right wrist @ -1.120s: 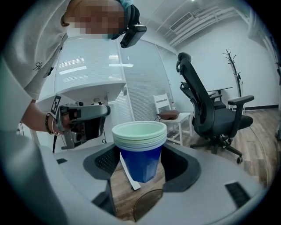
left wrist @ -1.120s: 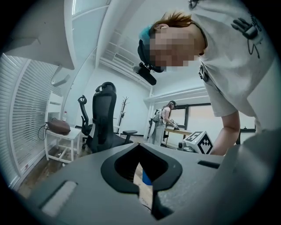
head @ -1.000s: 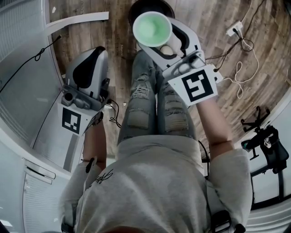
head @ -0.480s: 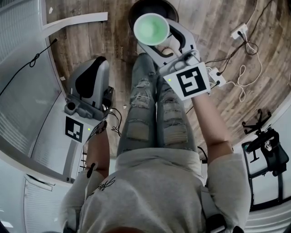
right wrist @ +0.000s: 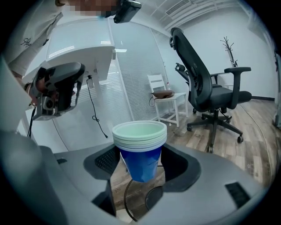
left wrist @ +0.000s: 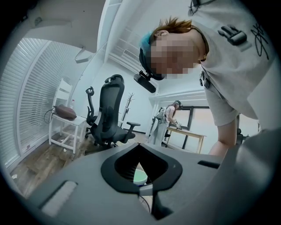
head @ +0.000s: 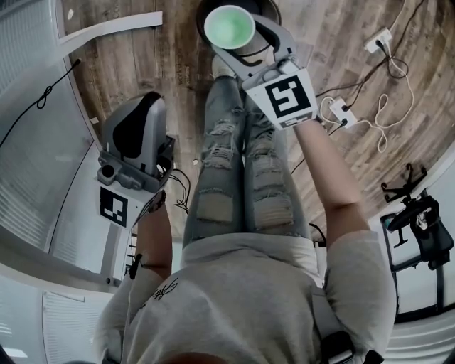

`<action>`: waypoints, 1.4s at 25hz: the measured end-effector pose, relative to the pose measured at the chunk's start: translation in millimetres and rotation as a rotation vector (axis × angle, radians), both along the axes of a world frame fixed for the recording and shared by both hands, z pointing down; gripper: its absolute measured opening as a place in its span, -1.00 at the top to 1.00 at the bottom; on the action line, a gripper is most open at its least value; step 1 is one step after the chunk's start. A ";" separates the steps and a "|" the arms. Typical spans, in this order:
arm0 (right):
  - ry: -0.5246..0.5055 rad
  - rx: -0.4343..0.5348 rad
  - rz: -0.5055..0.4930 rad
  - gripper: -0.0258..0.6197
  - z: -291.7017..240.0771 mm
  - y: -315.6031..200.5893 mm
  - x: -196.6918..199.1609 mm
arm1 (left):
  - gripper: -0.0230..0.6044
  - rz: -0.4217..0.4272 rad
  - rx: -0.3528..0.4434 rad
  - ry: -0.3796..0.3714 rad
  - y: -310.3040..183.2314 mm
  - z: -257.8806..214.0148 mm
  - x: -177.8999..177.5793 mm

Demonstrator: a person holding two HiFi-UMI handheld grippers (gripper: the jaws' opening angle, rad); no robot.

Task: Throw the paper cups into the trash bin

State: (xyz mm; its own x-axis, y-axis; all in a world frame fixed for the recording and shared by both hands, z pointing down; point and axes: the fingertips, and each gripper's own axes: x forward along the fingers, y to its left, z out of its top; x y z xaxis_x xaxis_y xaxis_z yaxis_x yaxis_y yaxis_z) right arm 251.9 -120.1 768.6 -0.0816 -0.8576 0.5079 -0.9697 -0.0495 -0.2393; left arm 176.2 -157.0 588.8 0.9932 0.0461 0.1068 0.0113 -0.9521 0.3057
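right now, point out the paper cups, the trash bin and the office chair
paper cups (right wrist: 141, 161): right gripper view, blue outer wall
trash bin (head: 267, 7): head view, dark rim
office chair (right wrist: 195, 81): right gripper view, backrest

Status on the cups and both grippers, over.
Right gripper shut on paper cups, stacked, upright, over the trash bin. Left gripper shut, empty, off to the side. Nothing between cups and bin.

Grey tee (head: 242, 306), ripped jeans (head: 238, 185) — grey right hand-held gripper (head: 238, 37) bears a black-and-white marker cube (head: 281, 99).
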 end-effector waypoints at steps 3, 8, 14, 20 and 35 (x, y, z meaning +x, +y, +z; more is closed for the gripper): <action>0.018 0.014 -0.013 0.03 16.6 -1.9 -1.6 | 0.92 0.001 -0.008 -0.003 2.1 4.6 -1.1; 0.031 -0.019 -0.036 0.03 44.2 -2.3 -6.7 | 0.92 -0.008 -0.018 -0.004 2.8 12.4 -1.8; 0.016 -0.087 -0.020 0.03 85.7 0.9 -3.3 | 0.92 0.002 -0.023 -0.021 5.5 19.0 -1.2; 0.014 -0.160 -0.013 0.03 118.5 3.5 -0.9 | 0.92 0.003 -0.034 -0.015 0.5 23.5 -0.3; 0.014 -0.326 -0.034 0.03 186.4 18.1 -3.3 | 0.92 -0.002 -0.014 -0.036 -11.0 34.3 -4.8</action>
